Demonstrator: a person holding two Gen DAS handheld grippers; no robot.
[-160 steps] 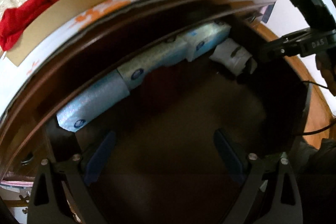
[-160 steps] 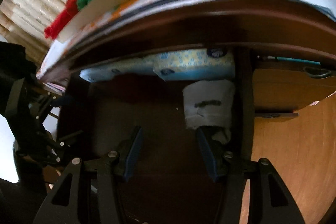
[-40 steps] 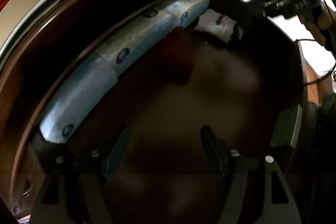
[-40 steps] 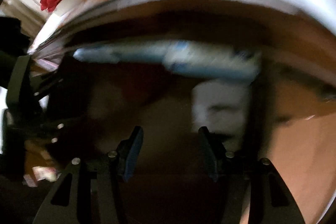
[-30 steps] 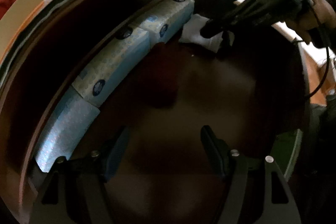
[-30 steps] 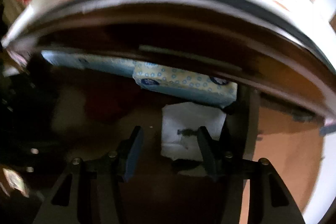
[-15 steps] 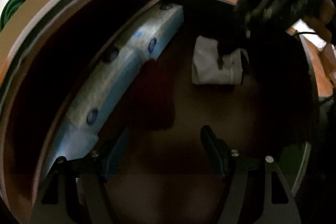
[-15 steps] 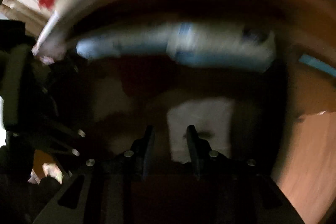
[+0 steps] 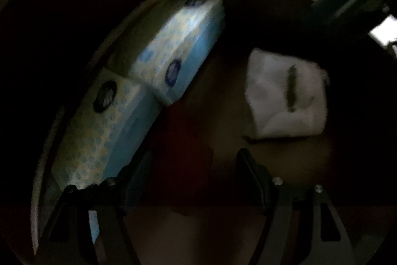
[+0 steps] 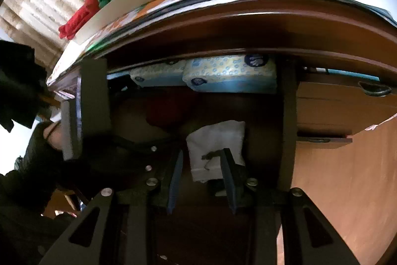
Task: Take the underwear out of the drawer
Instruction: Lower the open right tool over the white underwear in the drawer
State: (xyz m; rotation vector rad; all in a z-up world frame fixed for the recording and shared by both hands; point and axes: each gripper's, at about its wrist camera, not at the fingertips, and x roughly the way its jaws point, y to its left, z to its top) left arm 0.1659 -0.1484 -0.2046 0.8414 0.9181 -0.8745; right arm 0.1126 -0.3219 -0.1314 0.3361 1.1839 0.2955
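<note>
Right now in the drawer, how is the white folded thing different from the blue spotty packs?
The white folded cloth is plain, soft and crumpled; the blue spotty packs are patterned, boxy and smooth. The cloth lies near the drawer's front, between the right gripper's fingers; the packs sit in a row against the back, away from both grippers. The cloth is one piece; the packs are several. Both lie inside the same dark wooden drawer.
</note>
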